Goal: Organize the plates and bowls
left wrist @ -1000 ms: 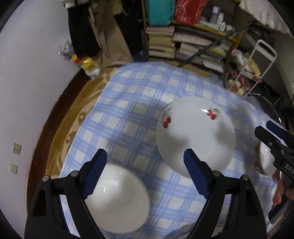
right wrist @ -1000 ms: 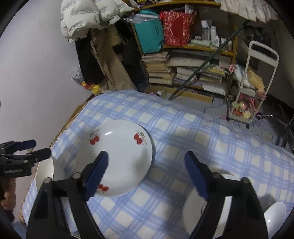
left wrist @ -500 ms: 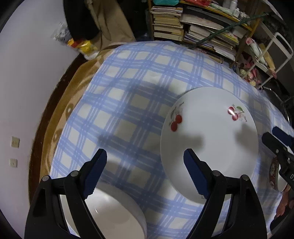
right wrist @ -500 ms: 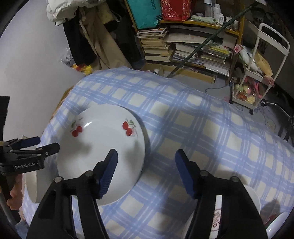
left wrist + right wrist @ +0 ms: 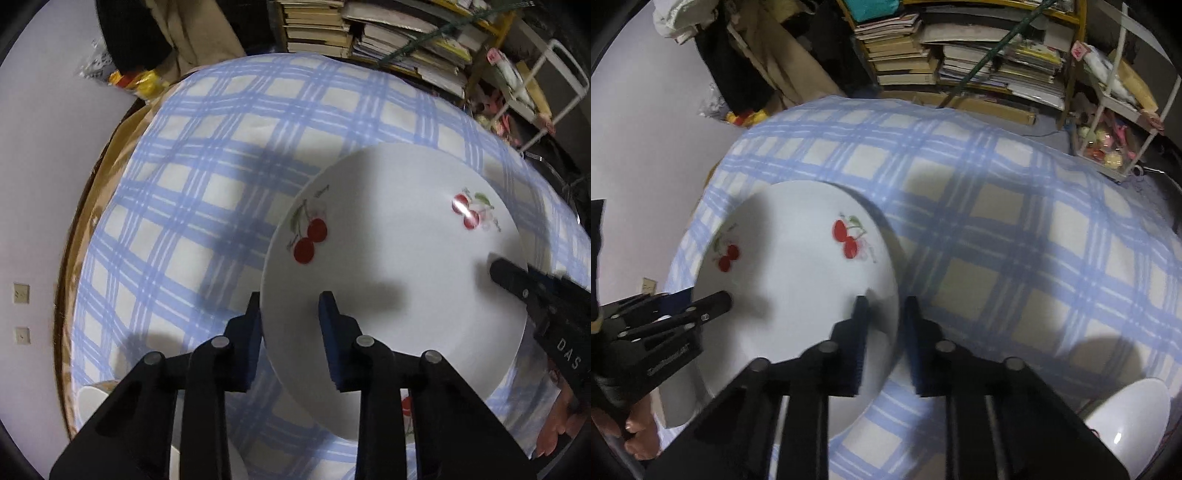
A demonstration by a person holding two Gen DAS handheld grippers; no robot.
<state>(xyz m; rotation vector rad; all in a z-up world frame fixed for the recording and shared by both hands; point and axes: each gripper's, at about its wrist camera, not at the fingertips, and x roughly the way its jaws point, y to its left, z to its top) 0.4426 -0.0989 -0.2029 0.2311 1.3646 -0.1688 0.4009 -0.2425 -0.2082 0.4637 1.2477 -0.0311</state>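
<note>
On the checked counter (image 5: 229, 155), both closing grippers straddle opposite rims of the cherry plate (image 5: 391, 251): left gripper (image 5: 290, 325), right gripper (image 5: 884, 328), neither visibly clamped.

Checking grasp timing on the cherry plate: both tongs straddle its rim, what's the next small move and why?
Probably finish closing, then lift level. The left tongs and right tongs each have the cherry plate rim between their jaws on opposite sides and are closing, but gaps still show, and the plate lies flat on the checked tablecloth.
</note>
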